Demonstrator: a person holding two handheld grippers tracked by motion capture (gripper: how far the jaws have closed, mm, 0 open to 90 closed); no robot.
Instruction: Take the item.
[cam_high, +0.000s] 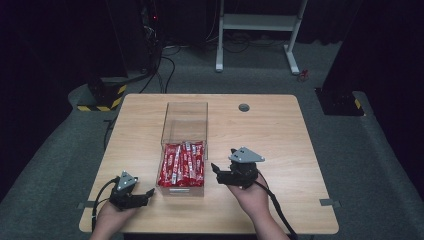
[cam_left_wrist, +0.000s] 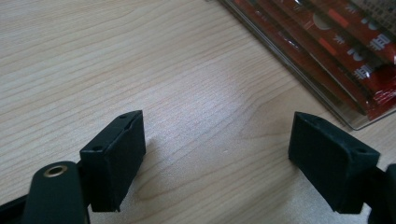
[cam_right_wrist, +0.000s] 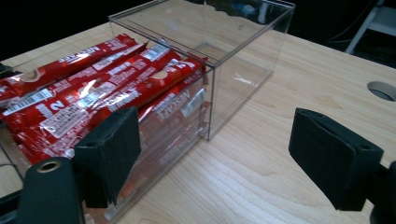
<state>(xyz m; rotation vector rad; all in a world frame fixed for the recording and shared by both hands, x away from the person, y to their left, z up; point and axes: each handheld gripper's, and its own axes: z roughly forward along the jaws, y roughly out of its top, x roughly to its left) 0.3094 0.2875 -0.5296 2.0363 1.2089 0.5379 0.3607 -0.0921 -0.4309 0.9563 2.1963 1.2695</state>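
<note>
A: Item in hand: clear box (cam_high: 183, 131), centre of the high view, on the wooden table (cam_high: 280, 150). Near half packed with red packets (cam_high: 182, 164); far half bare.

B: Noted. Left gripper (cam_high: 145, 194), lower left of that view, just beside the box's near left corner. Jaws wide apart, nothing between but bare tabletop; box edge and packets (cam_left_wrist: 336, 42) at the upper right of the left gripper view.

A: Right gripper (cam_high: 223, 159), right of centre in the high view, beside the box's right wall. Jaws likewise spread, clamped on nothing. Packets (cam_right_wrist: 93, 98) at the left of the right gripper view, empty half (cam_right_wrist: 233, 51) at the upper middle.

B: Step, by judgement: approach, no grasp yet. Probably about to reach into the box or steady it.

A: Next move calls for: lifting over the box rim, lining one jaw to each side of a single packet, closing gently. Risk: catching two slippery wrappers at once.
</note>
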